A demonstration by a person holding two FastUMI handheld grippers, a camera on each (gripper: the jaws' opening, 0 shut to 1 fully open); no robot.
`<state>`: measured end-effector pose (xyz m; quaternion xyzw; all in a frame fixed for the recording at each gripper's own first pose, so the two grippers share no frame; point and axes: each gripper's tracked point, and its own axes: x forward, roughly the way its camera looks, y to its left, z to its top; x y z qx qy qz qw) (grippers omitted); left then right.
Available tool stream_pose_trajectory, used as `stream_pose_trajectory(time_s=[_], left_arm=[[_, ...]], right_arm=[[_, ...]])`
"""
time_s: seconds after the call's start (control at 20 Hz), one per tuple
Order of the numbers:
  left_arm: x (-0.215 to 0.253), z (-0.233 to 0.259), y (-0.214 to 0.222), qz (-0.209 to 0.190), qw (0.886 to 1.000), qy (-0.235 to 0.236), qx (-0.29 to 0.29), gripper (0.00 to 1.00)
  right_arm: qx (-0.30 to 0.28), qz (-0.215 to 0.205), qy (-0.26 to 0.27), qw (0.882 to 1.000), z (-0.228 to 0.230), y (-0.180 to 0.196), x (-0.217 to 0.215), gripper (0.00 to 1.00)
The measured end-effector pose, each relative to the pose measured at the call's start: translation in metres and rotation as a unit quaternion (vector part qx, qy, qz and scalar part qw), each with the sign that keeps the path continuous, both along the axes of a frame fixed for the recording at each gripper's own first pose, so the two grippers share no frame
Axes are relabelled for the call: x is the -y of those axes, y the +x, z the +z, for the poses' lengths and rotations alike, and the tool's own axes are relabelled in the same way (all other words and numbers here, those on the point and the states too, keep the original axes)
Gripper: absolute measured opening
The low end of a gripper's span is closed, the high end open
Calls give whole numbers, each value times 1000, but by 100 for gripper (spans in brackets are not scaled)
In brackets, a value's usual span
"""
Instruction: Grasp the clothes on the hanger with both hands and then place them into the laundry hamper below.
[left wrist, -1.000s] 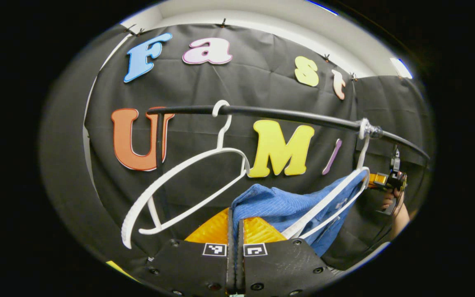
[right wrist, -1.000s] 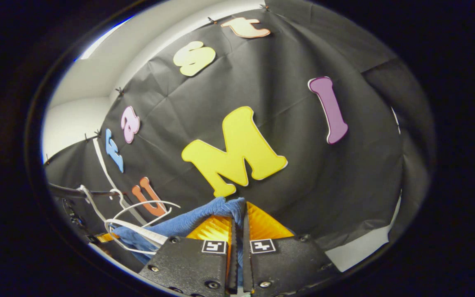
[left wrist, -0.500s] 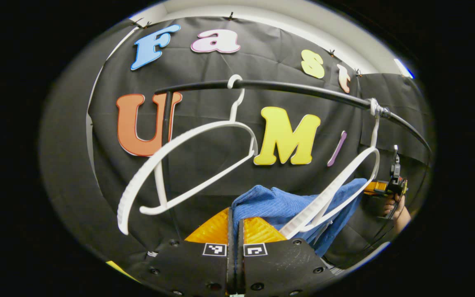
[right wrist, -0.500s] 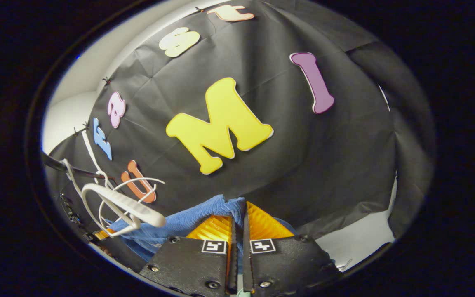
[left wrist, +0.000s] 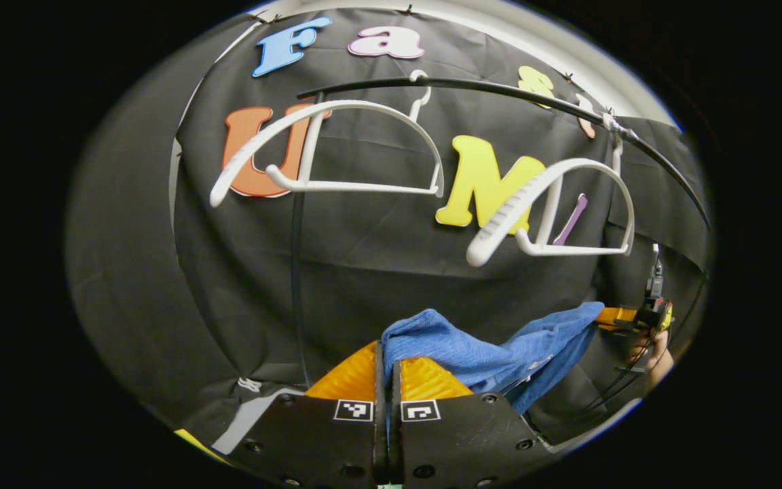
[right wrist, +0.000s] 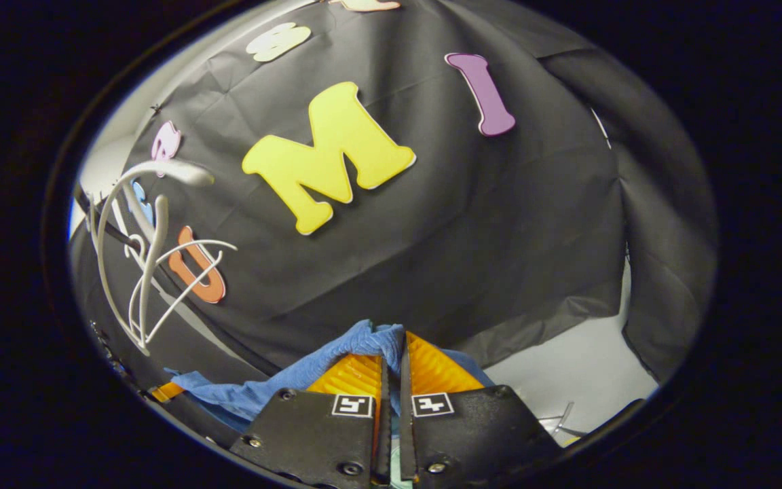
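1. Left gripper view: the left gripper (left wrist: 385, 370) is seen closed, both fingers pinched on one end of a blue garment (left wrist: 472, 350).
2. The garment is stretched below a black rail (left wrist: 499, 88) and reaches across to the right gripper (left wrist: 618, 316), which is held by a hand (left wrist: 649, 350) farther off.
3. Two white hangers are hung from the rail: an empty one (left wrist: 337, 146) towards its left end and a second hanger (left wrist: 554, 210) towards its right end.
4. Open space is seen between the second hanger's lower bar and the garment beneath the rail; nothing is touched by the cloth there.
5. Right gripper view: the right gripper (right wrist: 392, 367) is shown closed on the other end of the garment (right wrist: 296, 377), both fingers pressed on the cloth.
6. The rail (right wrist: 109, 231) and the hangers (right wrist: 143, 272) are seen well above and aside of the garment.
7. Compared with half a second ago, the garment has been pulled free of the second hanger, which has swung up level under the rail, and both grippers have been lowered farther below the rail.
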<state>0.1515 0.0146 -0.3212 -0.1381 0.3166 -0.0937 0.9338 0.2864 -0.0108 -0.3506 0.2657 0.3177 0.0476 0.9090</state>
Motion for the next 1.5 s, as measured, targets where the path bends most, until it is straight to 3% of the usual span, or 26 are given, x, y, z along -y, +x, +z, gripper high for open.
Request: stream_pose_trajectory(time_s=[0.1,0.15,0.55,0.6,0.75,0.95,1.0,1.1,1.35,1.4,1.5], left_arm=[[3,-1,-13,-6,1000,4,-2,6],[5,-2,-21,-11,1000,6,-3,1],[55,18,-75,-77,997,-25,5,1],[64,25,-82,-89,996,-29,11,6],[94,56,-95,-132,989,-45,40,1],[128,105,-111,-185,976,-73,87,1],[137,116,-113,-198,972,-84,94,6],[150,134,-115,-216,965,-102,107,1],[168,162,-132,-235,955,-133,123,1],[169,161,-132,-231,956,-131,124,6],[169,140,-135,-220,962,-122,106,6]], right_arm=[[-17,-2,0,1000,-15,-19,-10,8],[-23,-3,2,1000,-21,-30,-15,8],[-32,2,-10,999,-21,-110,-55,7],[-28,7,-11,1000,-14,-122,-63,8],[-10,16,-14,1000,11,-155,-82,8],[16,33,-11,999,50,-184,-107,8],[24,37,-12,999,59,-191,-112,8],[34,42,0,999,75,-199,-119,8],[56,68,33,996,108,-219,-133,8],[56,77,40,995,103,-221,-136,8],[41,86,48,994,82,-226,-139,8]])
